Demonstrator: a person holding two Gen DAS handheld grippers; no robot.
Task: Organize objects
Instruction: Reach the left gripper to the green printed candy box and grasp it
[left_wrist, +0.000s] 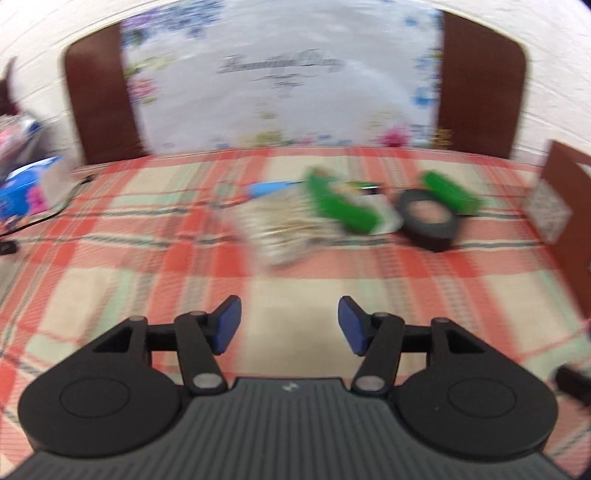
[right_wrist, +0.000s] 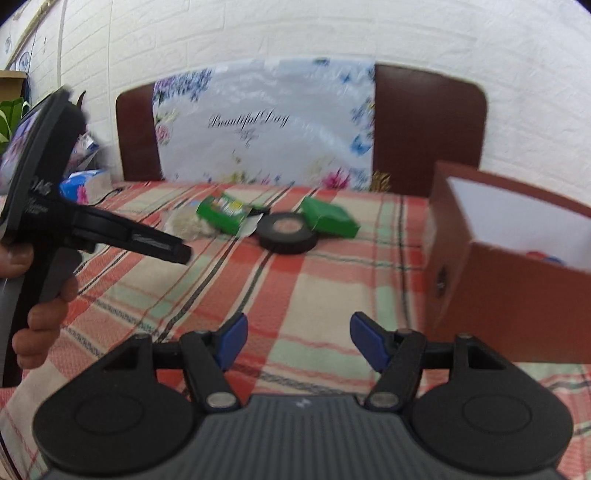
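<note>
Both tongs hang over the plaid bed (right_wrist: 295, 295) with nothing gripped: the left tongs (left_wrist: 290, 325) stand about half open and empty, and the right tongs (right_wrist: 299, 341) show the same gap, also empty. The things to sort lie in a cluster around the tape roll (right_wrist: 288, 230): one green box (right_wrist: 330, 216) touches it on the headboard side, a second green box (right_wrist: 223, 212) lies just beside it on the other side, a clear bag (right_wrist: 186, 223) sits beyond that box, and a blue pen (left_wrist: 266, 188) lies behind the bag. That makes one roll, two green boxes, one bag and one pen. The brown box (right_wrist: 517, 295) stands open, well apart from the roll. The crowding is the likely risk: tongs closing on the roll could nudge the touching box or catch its edge too, and the slack bag may slip out.
</note>
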